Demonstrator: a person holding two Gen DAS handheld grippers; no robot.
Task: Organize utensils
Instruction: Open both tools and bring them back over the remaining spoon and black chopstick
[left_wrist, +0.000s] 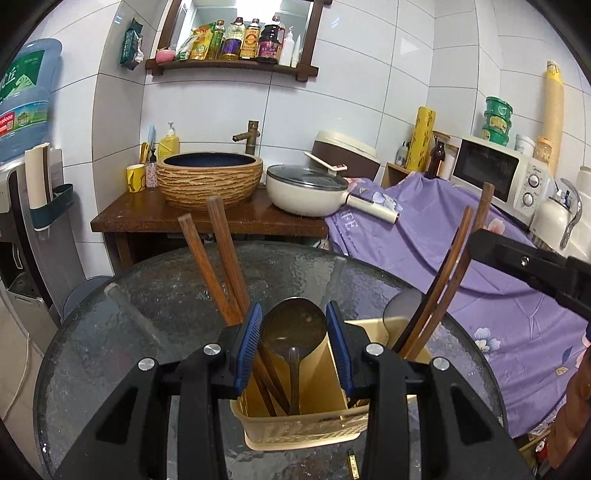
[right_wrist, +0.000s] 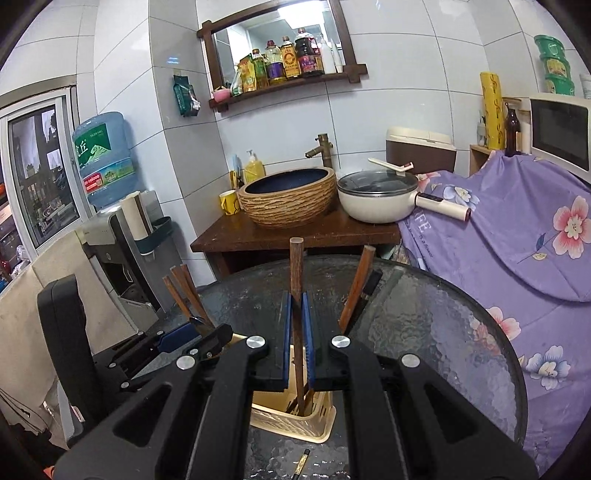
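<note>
Left tongs (left_wrist: 294, 345) grip a spoon (left_wrist: 293, 326) by its bowl above the holder (left_wrist: 295, 428) on the bench (left_wrist: 147, 314); right tongs (right_wrist: 296, 341) clamp one chopstick (right_wrist: 296, 266) mid-shaft—light, stiff, likely slick, best pinched mid-length.

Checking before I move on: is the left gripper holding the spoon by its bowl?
Yes: the spoon has its bowl between the left gripper's blue fingers, its handle down in the holder.

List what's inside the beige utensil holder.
Inside the holder: a spoon and wooden chopsticks in one side, more chopsticks in the other. Their lower ends are hidden by its walls.
</note>
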